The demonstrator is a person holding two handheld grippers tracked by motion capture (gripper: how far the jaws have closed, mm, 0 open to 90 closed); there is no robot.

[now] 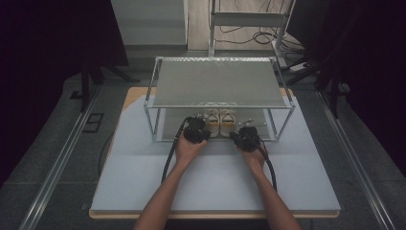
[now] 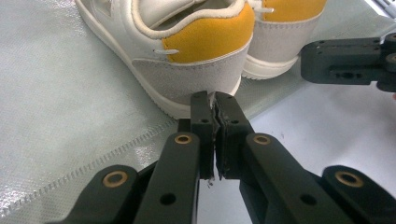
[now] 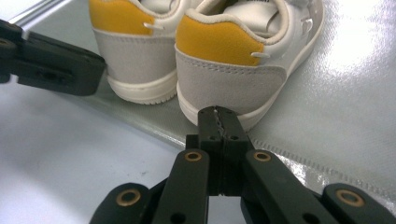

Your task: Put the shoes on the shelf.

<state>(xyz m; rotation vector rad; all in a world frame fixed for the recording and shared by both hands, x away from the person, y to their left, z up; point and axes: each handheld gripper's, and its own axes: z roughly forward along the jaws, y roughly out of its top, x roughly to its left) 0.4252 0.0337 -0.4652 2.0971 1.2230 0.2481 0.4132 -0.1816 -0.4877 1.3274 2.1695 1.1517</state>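
Room: dark, with cables on the floor behind the bench. Bench: pale top, wooden edge showing at the rim. Rack: metal frame on the bench, grey upper shelf, silvery lower shelf with a stitched front hem. Shoes: a pair on the lower shelf, side by side, heels with yellow patches facing the person; left shoe and right shoe stand just beside each other. Left tool: jaws clenched together with nothing between them, tips at the sole edge of the left shoe's heel; whether they touch it cannot be told. Right tool: jaws clenched, nothing held, tips at the sole edge of the right shoe's heel, contact likewise unclear. In the high view both tools, left and right, sit at the rack's front edge, a hand behind each.
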